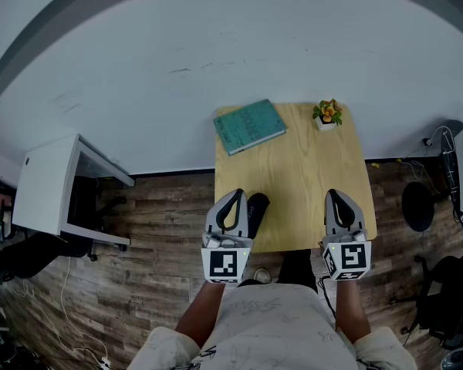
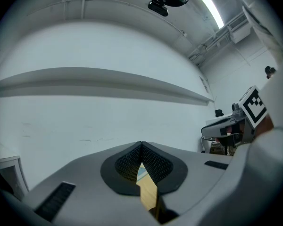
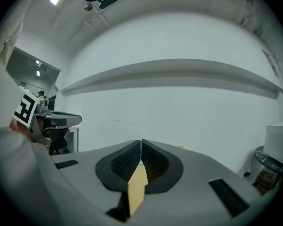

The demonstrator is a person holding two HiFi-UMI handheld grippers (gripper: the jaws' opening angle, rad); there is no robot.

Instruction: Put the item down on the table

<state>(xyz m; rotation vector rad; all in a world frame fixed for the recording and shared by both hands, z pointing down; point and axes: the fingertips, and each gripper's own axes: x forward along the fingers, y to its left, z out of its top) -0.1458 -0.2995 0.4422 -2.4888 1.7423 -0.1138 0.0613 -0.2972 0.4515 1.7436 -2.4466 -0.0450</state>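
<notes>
1. Pale wood forms the top of the small table (image 1: 309, 172), which stands against a white wall (image 1: 216, 45) on a floor (image 1: 158, 230) of dark planks.
2. At the far left corner of the table lies a teal book (image 1: 248, 126), flat and turned at a slant. At the far right corner stands a small potted plant (image 1: 327, 114) with orange blooms in a white pot.
3. A dark item (image 1: 257, 206) lies on the table near its front left edge. What kind of thing it is cannot be made out.
4. The left gripper (image 1: 234, 193) hangs over the front left corner of the table, just beside the dark item. Whether the two touch cannot be told from the head view.
5. Its jaws are drawn fully together. In the left gripper view the ribbed pads meet at their tips with nothing between them, and only a sliver of tabletop and book shows in the gap below.
6. The right gripper (image 1: 333, 194) hangs over the front right edge of the table. Its jaws are also closed tip to tip, and it grips nothing.
7. Both grippers point towards the wall, side by side and well apart, on the person's bare forearms (image 1: 201, 314).
8. A white cabinet (image 1: 50, 183) stands left of the table, and a black round stool (image 1: 418, 206) stands to its right.
</notes>
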